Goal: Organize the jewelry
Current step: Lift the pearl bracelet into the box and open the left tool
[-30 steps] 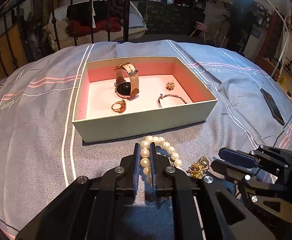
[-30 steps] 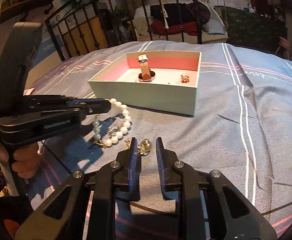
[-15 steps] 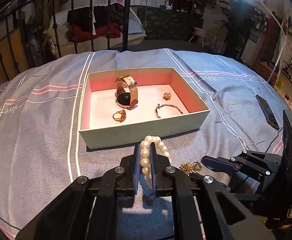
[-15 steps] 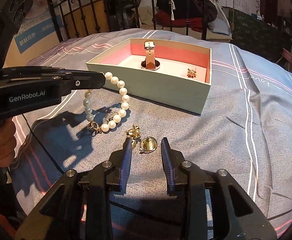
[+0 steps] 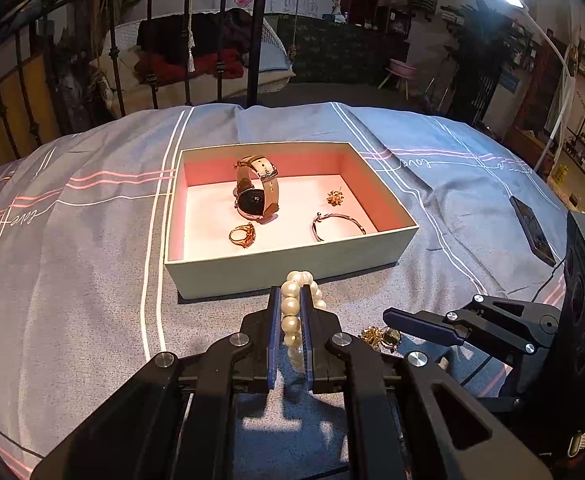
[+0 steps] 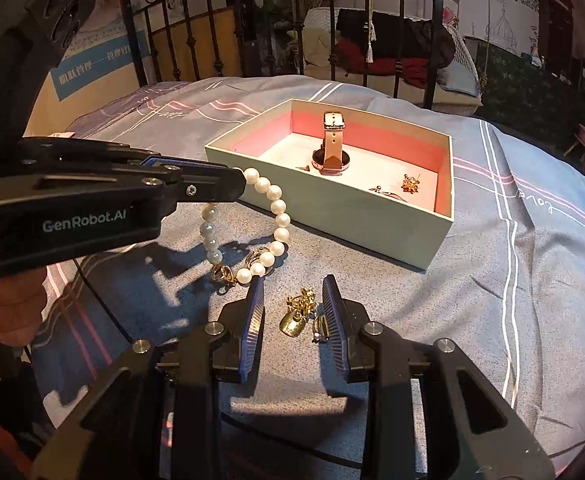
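Note:
My left gripper (image 5: 290,300) is shut on a pearl bracelet (image 5: 291,312). In the right wrist view the pearl bracelet (image 6: 280,220) hangs as a loop from the left gripper (image 6: 238,184), its gold clasp low over the bed. A small heap of gold jewelry (image 6: 298,312) lies on the bedspread between the fingers of my right gripper (image 6: 292,280), which is open, the pads clear of it. In the left wrist view the gold jewelry (image 5: 380,336) sits just off the tip of the right gripper (image 5: 396,318). Beyond stands the pale green box (image 5: 292,268).
The box (image 6: 332,216) has a pink inside and holds a watch (image 5: 257,192), a gold ring (image 5: 243,235), a thin bangle (image 5: 337,224) and a gold flower earring (image 5: 335,197). A dark phone (image 5: 531,230) lies on the bedspread at right. A black metal bed rail (image 5: 258,40) runs behind.
My right gripper has moved forward, so the gold jewelry now lies between its fingers instead of ahead of the tips. The left gripper still holds the pearl bracelet, which now hangs higher.

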`<action>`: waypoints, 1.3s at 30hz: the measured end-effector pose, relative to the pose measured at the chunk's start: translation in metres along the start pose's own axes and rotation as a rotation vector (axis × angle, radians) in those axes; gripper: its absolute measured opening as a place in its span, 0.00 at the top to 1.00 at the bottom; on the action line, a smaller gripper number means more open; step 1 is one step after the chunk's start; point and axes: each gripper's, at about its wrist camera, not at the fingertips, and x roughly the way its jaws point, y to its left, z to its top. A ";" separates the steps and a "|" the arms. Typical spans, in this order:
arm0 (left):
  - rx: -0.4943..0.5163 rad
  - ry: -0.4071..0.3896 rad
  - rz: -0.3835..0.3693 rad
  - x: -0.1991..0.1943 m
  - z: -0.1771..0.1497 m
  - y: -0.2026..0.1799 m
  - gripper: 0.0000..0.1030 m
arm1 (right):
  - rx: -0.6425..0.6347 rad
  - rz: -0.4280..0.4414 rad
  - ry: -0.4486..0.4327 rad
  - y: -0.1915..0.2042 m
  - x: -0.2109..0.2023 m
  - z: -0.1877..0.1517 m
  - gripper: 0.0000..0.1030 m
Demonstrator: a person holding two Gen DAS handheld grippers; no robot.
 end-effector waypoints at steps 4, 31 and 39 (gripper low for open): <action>-0.004 -0.006 -0.005 -0.003 0.001 0.000 0.91 | -0.010 0.003 0.022 0.000 0.006 -0.001 0.83; 0.007 -0.134 -0.034 -0.025 0.084 -0.003 0.91 | 0.041 -0.072 -0.184 -0.039 -0.023 0.094 0.83; -0.011 -0.071 -0.012 0.009 0.092 0.005 0.91 | 0.084 -0.091 -0.136 -0.056 0.005 0.096 0.83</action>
